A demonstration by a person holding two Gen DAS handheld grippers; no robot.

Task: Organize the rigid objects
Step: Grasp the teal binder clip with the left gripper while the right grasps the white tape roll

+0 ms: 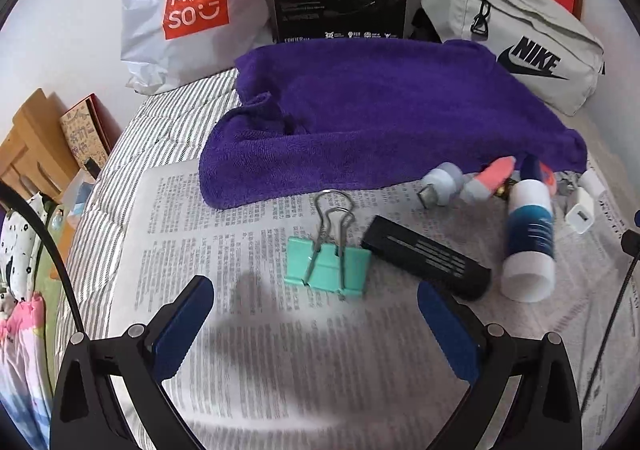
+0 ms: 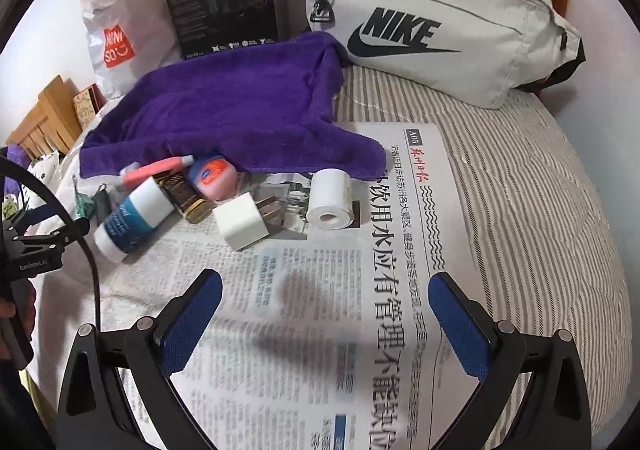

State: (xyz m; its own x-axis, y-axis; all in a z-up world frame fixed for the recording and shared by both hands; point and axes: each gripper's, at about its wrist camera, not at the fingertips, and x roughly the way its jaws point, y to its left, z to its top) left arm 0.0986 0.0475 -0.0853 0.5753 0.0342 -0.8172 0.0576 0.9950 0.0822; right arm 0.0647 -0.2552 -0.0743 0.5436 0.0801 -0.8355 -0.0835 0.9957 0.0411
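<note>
Right gripper (image 2: 325, 290) above newspaper (image 2: 400, 250), fingers spread, empty.
White charger plug (image 2: 242, 221) beside white tape roll (image 2: 331, 199); purple towel (image 2: 240, 105) behind.

towel (image 1: 372, 117): purple | binder clip (image 1: 328, 266): mint green | bedsheet (image 2: 540, 177): grey-white stripes | charger (image 2: 242, 221): white | waist bag (image 2: 440, 21): pale grey, black logo

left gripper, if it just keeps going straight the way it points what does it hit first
Most likely the green binder clip, lying on the newspaper straight ahead of the open left gripper. The purple towel lies beyond it. Depth is hard to judge here.
</note>
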